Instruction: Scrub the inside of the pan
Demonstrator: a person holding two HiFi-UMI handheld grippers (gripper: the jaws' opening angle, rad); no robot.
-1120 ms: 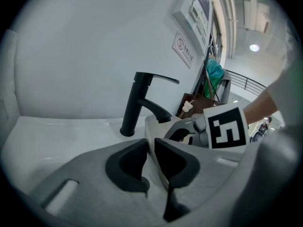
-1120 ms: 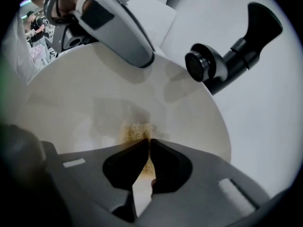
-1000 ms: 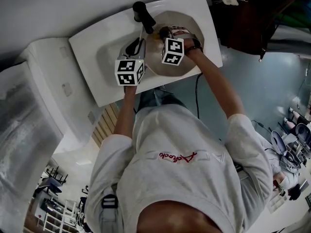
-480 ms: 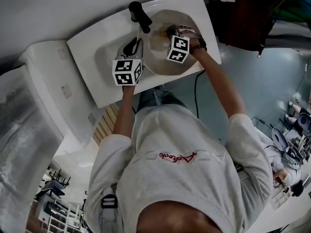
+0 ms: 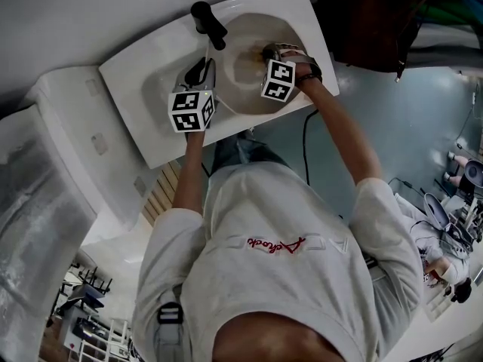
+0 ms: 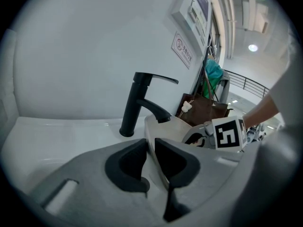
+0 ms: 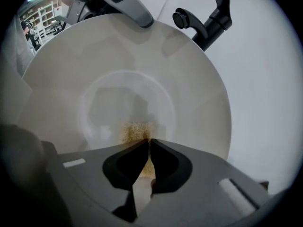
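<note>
1. A person in a pale grey shirt is standing over a white sink, working on a round, cream-coloured pan with a gripper in each hand. The pan is sitting in the right part of the basin with its mouth facing up toward the person. Being round, it is showing no long axis, and no handle is appearing in any view.
2. The left gripper is gripping the pan's left rim, its jaws drawn narrow with only the thin wall between them.
3. The right gripper is reaching down inside the pan. Its jaws are pinched almost together on a yellow-tan scrubbing pad, which is pressing on the pan's flat bottom.
4. A black faucet is rising at the sink's far edge, just beyond the pan's far rim, leaving little room on that side. The pan's near rim is lying close to the sink's near edge. To the left, bare white sink is stretching well past the left gripper.
5. The pan's inside is looking smooth and matte, with sloping walls running down to a faintly ringed circular floor. The pad is looking coarse and grainy. The sink is showing glossy white, the faucet matte black with a straight lever on top. Both grippers are grey with dark jaw pads, each carrying a cube of black-and-white square markers.
</note>
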